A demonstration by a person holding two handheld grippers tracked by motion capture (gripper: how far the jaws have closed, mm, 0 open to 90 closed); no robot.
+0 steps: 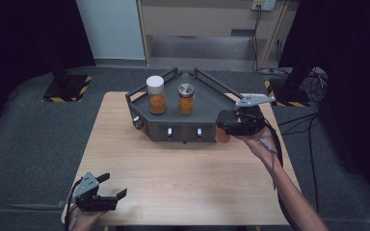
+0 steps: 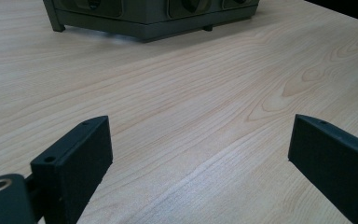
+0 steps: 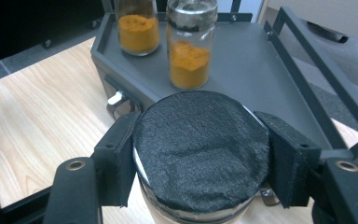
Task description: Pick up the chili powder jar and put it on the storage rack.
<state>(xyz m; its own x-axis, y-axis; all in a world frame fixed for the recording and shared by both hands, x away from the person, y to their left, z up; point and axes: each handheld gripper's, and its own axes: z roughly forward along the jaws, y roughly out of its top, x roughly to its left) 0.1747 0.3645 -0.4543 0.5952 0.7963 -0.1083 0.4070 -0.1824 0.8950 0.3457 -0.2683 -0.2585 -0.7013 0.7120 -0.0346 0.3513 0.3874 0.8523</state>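
Gripping a black-capped spice jar [image 3: 200, 154] by its lid in the right gripper [image 3: 200, 156], jaws pinching both sides, just off the front right corner of the grey tray [image 1: 171, 126]. Resting the left gripper [image 1: 107, 188] spread wide over the wooden table [image 1: 183, 173].

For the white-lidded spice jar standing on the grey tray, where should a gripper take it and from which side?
Probably by the white lid or the glass just under it, coming from above or from the tray's front. The white-lidded jar stands upright, its round lid clear above the grey tray rails. The metal-lidded jar stands apart beside it, so the jaws would do best to close front to back.
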